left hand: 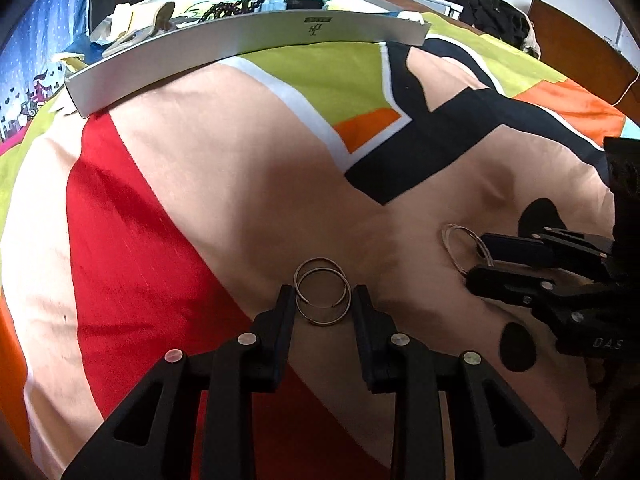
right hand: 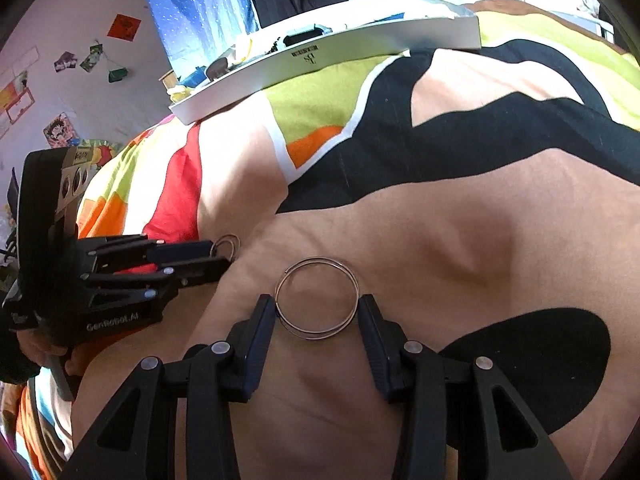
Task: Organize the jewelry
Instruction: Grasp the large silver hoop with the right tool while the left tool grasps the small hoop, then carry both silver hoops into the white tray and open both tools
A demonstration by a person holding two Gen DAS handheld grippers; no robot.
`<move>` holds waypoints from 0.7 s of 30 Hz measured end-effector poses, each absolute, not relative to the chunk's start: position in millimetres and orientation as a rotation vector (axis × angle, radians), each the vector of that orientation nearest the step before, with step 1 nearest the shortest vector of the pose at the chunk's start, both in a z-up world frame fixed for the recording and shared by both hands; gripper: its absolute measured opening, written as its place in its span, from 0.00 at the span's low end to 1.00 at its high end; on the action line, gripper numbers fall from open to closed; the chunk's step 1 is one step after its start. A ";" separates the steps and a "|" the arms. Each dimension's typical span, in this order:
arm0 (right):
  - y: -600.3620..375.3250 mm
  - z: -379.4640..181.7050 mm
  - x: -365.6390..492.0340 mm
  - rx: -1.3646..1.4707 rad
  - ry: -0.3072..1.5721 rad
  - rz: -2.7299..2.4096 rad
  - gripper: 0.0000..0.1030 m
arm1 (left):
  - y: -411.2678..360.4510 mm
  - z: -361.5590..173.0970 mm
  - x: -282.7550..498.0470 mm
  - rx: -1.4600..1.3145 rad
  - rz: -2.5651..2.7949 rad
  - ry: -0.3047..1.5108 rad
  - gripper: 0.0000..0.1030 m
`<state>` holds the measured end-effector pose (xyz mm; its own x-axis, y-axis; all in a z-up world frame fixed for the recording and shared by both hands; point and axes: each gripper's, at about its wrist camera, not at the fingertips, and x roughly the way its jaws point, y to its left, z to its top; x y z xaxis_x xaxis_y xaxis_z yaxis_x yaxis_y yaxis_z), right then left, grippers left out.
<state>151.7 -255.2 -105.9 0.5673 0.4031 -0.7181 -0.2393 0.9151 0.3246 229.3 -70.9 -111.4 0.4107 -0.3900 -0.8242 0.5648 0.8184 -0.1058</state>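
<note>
A pair of thin silver hoop earrings (left hand: 318, 259) lies on the pink patch of the bedspread, between the fingertips of my left gripper (left hand: 323, 290). Both fingers touch the hoops' sides. A second, larger pair of silver hoops (right hand: 318, 259) sits the same way in my right gripper (right hand: 316, 304), with its pads against both sides. In each view the other gripper shows side-on: the right gripper (left hand: 476, 258) with its hoops (left hand: 450, 236), and the left gripper (right hand: 222, 255) with its hoops (right hand: 230, 240). The two grippers are close together, side by side.
A shallow white tray (left hand: 240, 52) stands at the far edge of the bed and holds dark beaded bracelets (left hand: 236, 6) and other small items. The colourful bedspread (left hand: 160, 200) is soft and creased. A hand (right hand: 36, 344) holds the left gripper. Dark clothes (left hand: 488, 12) lie at the back right.
</note>
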 end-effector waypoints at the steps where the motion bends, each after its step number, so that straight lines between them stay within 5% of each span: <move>1: -255.6 -104.9 150.5 0.198 0.885 0.380 0.40 | -71.2 -110.3 226.5 0.197 -0.604 0.975 0.24; 21: -250.1 -63.8 161.4 0.150 0.703 0.361 0.40 | -75.1 -54.8 225.7 0.186 -0.577 0.849 0.24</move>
